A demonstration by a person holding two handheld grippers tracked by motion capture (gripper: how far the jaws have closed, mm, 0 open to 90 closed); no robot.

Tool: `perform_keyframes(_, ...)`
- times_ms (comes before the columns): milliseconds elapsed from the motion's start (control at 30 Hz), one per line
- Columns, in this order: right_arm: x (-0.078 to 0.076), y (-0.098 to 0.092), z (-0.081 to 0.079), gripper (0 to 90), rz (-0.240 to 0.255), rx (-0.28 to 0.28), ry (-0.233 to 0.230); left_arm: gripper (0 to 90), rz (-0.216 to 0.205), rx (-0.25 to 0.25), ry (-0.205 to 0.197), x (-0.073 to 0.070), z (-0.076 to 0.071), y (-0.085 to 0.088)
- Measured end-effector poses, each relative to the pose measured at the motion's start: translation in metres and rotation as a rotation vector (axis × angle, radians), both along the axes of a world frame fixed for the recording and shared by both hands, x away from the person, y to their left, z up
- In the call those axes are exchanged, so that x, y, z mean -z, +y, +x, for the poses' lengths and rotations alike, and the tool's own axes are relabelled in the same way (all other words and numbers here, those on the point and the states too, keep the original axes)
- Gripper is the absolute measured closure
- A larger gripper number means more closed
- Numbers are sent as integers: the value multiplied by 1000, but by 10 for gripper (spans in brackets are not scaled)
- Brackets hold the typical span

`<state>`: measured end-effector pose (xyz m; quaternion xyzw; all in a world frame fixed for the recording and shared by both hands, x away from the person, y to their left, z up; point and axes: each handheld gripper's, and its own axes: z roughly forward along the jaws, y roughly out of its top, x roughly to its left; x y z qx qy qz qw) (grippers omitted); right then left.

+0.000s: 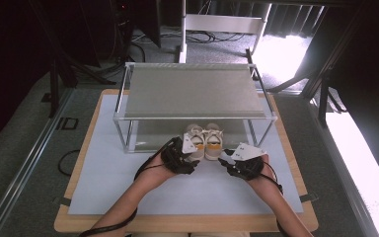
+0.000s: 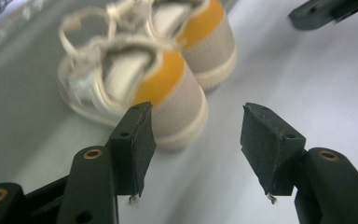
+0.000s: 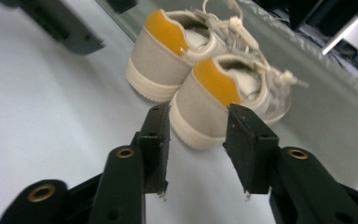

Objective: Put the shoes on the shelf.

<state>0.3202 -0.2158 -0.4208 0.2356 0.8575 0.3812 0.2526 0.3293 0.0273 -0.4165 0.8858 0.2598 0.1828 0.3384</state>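
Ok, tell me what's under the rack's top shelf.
Under the top shelf, the pair of shoes sits on the lower shelf, heels outward. The shelf's back part is covered.

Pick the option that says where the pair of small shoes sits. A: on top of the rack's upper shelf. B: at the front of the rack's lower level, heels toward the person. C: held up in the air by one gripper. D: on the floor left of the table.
B: the shoes stand side by side at the front edge under the rack, orange heel tabs facing the grippers.
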Motion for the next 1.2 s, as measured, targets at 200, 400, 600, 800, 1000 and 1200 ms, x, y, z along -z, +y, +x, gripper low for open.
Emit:
perform_keyframes(200, 15, -2, -5, 672, 51, 48, 56, 546, -50, -59, 27, 9, -11, 0)
perform_keyframes(400, 25, 5, -10, 888, 46, 62, 80, 768, -69, -103, 42, 14, -11, 4)
perform_keyframes(600, 23, 13, -6, 900, 50, 97, 78, 879, -68, -97, 56, 19, -5, 2)
perform_keyframes(800, 21, 18, 6, 895, 70, 155, 71, 876, -28, -87, 30, 24, 3, -7)
perform_keyframes(1000, 25, 21, 19, 873, 66, 182, 87, 876, -32, -87, 31, 25, 13, -8)
perform_keyframes(1200, 27, 22, 24, 872, 71, 196, 80, 878, -2, -53, 19, 24, 22, -9)
